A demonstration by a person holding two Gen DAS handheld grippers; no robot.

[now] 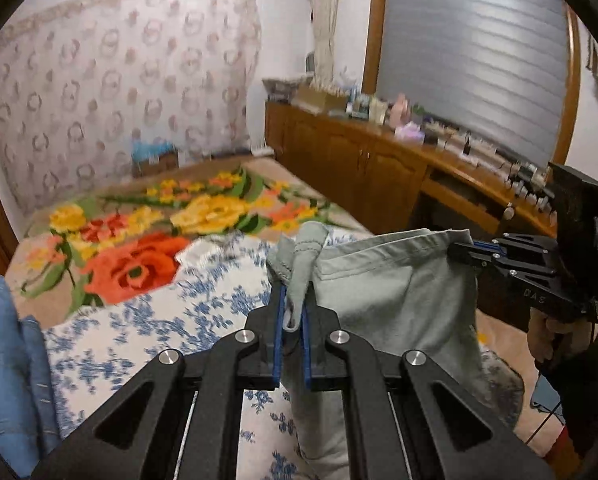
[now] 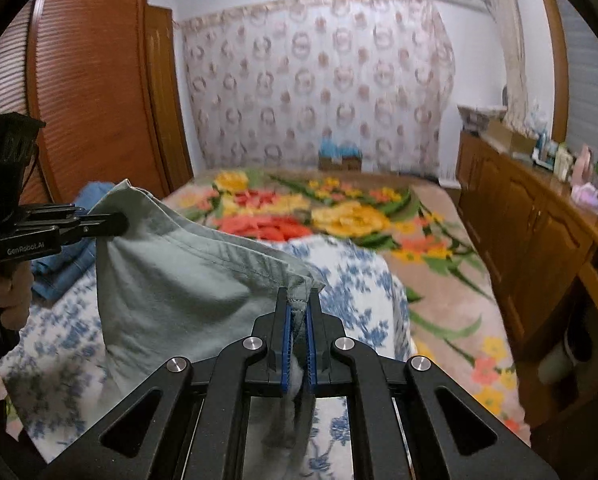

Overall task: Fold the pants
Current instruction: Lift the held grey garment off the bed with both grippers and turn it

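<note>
The pale grey-green pants (image 1: 395, 292) hang in the air above the bed, stretched between both grippers. My left gripper (image 1: 293, 300) is shut on one corner of the pants' edge. My right gripper (image 2: 297, 312) is shut on the other corner of the pants (image 2: 179, 280). In the left wrist view the right gripper (image 1: 459, 249) shows at the right, pinching the cloth. In the right wrist view the left gripper (image 2: 119, 222) shows at the left, pinching it. The lower part of the pants hangs below the frames.
A blue-and-white floral sheet (image 1: 147, 320) lies over a bright flowered blanket (image 1: 203, 208) on the bed. Blue jeans (image 1: 7, 344) lie at the left, also in the right wrist view (image 2: 63, 268). A wooden cabinet (image 1: 363, 176) with clutter runs along the right. A wooden wardrobe (image 2: 91, 88) stands at the left.
</note>
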